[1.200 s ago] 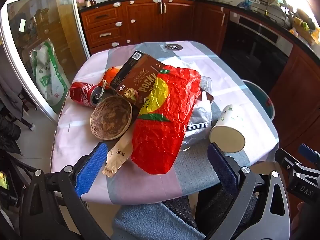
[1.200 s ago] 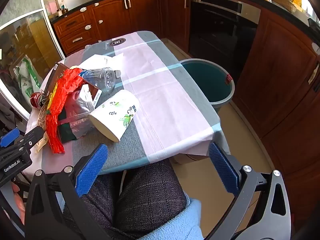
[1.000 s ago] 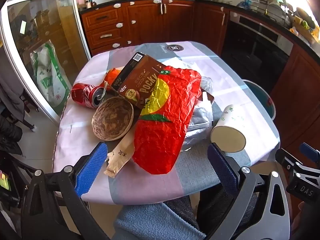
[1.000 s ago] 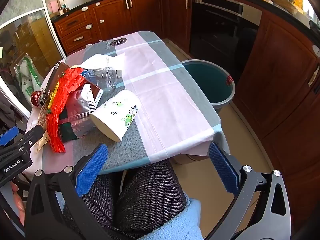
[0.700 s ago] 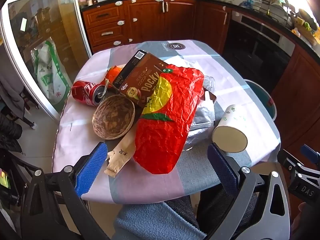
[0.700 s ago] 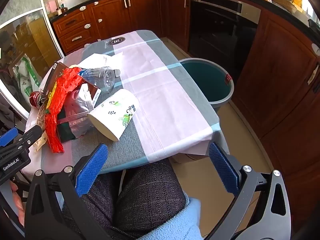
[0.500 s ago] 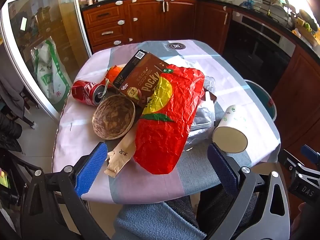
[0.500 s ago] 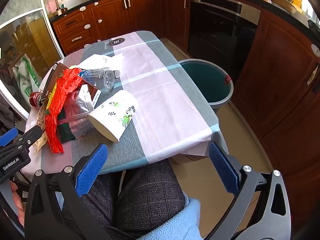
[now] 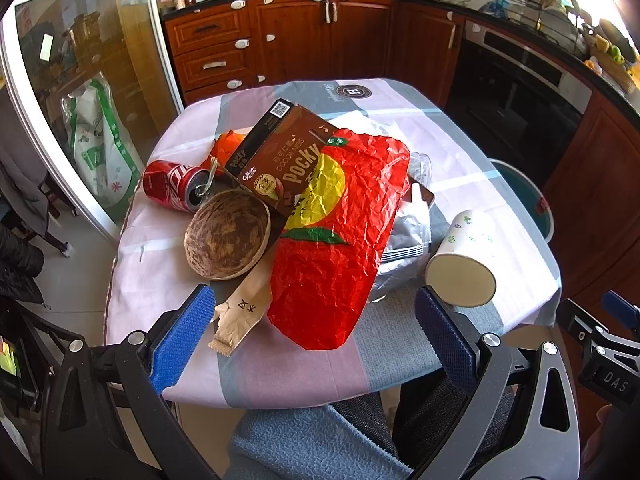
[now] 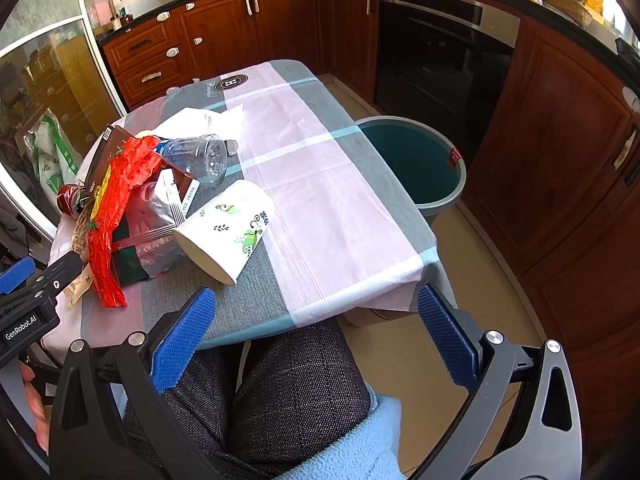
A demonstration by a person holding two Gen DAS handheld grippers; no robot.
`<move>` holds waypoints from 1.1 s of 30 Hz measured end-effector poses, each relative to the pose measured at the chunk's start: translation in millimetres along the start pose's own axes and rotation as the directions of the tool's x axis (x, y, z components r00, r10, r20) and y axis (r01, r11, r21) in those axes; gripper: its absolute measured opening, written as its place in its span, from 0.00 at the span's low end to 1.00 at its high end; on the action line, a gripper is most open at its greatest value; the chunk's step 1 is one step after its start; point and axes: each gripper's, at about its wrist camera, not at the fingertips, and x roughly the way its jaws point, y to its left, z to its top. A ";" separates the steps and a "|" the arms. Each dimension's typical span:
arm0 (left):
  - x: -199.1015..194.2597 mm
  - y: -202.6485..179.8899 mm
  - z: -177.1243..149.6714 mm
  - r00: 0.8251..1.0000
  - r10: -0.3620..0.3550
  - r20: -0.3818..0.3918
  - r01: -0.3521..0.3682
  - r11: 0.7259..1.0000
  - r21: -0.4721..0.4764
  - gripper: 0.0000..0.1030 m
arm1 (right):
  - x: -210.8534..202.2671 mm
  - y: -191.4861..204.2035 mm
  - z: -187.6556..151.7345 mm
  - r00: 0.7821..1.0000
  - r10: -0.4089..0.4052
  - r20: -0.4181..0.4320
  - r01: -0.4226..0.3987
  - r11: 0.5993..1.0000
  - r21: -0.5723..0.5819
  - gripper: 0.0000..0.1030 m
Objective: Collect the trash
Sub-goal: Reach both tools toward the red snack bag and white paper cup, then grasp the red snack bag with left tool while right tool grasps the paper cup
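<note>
Clearly nothing is being carried yet: the left gripper (image 9: 312, 334) and the right gripper (image 10: 316, 334) are both hanging spread and empty at the near edge of the bench (image 10: 320, 184). The trash is lying heaped on its left half: a red wrapper (image 9: 340, 236), a snack box (image 9: 280, 152), a soda can (image 9: 172, 186) and a tipped paper cup (image 10: 228, 228). Next, one gripper probably needs to be reaching for the cup, then carrying it to the green bin (image 10: 416, 160) standing on the kitchen floor beside the bench.

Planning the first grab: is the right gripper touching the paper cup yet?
Apart. In the right wrist view the open right gripper hangs short of the table edge, and grey tablecloth shows between its fingers and the paper cup.
</note>
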 end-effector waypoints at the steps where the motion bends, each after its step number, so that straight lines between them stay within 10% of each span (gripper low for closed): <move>1: -0.4 0.3 -0.8 1.000 0.000 0.000 0.000 1.000 0.000 0.97 | 0.2 -0.1 0.0 1.000 0.000 -0.001 0.000 1.000 0.000 0.94; 33: 27.5 11.4 1.2 0.998 -0.044 -0.052 0.044 0.999 -0.003 0.97 | 13.0 14.3 2.2 0.994 0.100 -0.031 -0.102 0.993 -0.060 0.94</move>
